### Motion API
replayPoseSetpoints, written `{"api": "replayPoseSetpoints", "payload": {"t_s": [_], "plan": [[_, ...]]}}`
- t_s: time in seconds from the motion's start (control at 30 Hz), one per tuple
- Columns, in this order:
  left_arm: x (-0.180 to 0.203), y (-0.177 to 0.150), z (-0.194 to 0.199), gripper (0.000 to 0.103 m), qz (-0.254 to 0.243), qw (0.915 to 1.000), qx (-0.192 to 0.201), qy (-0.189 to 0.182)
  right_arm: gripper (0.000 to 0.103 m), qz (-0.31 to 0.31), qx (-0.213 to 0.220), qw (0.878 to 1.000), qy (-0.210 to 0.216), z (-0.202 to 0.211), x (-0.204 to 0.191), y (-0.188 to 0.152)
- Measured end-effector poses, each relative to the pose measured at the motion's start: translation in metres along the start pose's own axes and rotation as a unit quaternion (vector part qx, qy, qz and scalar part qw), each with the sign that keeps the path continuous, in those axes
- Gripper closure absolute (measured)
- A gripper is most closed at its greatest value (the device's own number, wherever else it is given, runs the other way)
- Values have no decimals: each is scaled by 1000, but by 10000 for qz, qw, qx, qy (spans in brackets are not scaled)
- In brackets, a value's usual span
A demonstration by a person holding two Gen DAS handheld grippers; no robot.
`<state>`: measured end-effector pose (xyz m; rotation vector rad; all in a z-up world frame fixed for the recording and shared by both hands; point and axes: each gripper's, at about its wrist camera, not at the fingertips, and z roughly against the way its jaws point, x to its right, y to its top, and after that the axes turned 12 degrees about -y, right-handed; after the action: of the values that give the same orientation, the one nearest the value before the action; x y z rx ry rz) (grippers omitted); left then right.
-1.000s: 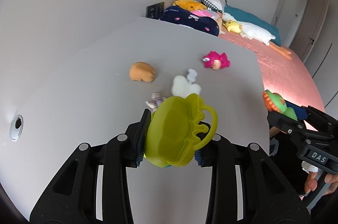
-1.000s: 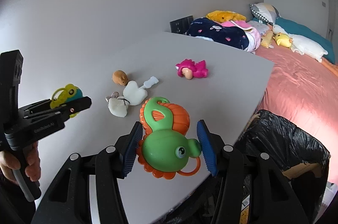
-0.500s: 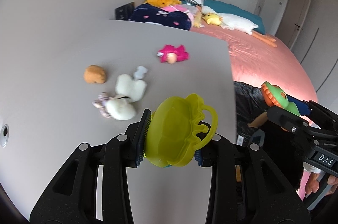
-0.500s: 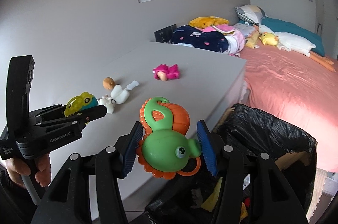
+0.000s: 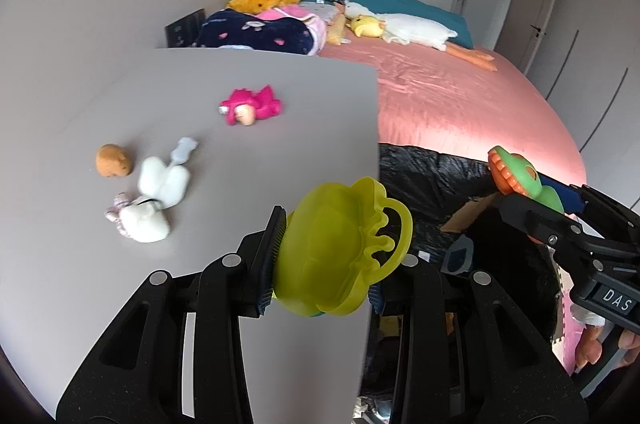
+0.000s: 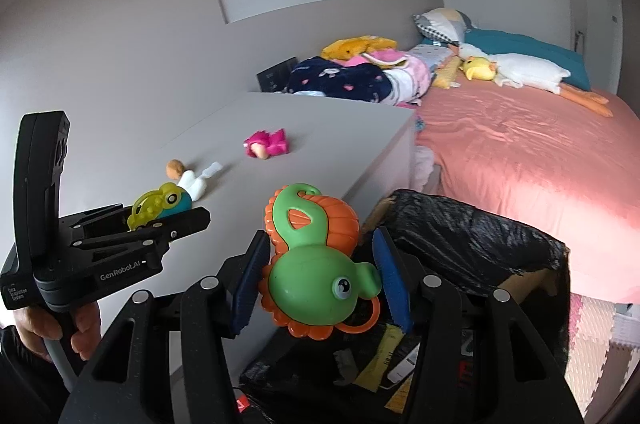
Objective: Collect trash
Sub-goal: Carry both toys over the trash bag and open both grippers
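My left gripper (image 5: 328, 264) is shut on a yellow-green plastic toy (image 5: 340, 252) and holds it above the grey table's right edge (image 5: 370, 183). My right gripper (image 6: 320, 280) is shut on a green and orange toy (image 6: 316, 264), held over the black-lined trash bin (image 6: 472, 248) beside the table. The bin holds paper and scraps. The right gripper (image 5: 532, 195) also shows in the left wrist view over the bin (image 5: 420, 175). The left gripper (image 6: 168, 216) shows at the left in the right wrist view.
On the table lie a pink toy (image 5: 250, 105), a brown toy head (image 5: 113, 160) and white soft pieces (image 5: 160, 195). A pink bed (image 5: 460, 103) with plush toys and pillows lies beyond the table. Foam floor mats (image 6: 596, 340) show at the right.
Both grippers have moved right, off the table's middle toward its edge and the bin. The right gripper with its toy now hangs over the bin. Both grips are unchanged.
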<state>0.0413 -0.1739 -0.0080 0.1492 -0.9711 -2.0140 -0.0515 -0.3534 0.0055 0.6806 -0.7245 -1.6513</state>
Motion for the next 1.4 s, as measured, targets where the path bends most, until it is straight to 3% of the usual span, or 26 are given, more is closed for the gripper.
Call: {"api": "replayPoseSetpoints", "payload": {"t_s": [0.77,1.4], "plan": [[84,13,-45,67,-722,9948,-360,-625,48,-669,156,9950,-722,29,91,-6],[124,13,-65,67,-1047,9858,-602,-1171,48,-937,153,9894,-1098,35,123,-8]]}}
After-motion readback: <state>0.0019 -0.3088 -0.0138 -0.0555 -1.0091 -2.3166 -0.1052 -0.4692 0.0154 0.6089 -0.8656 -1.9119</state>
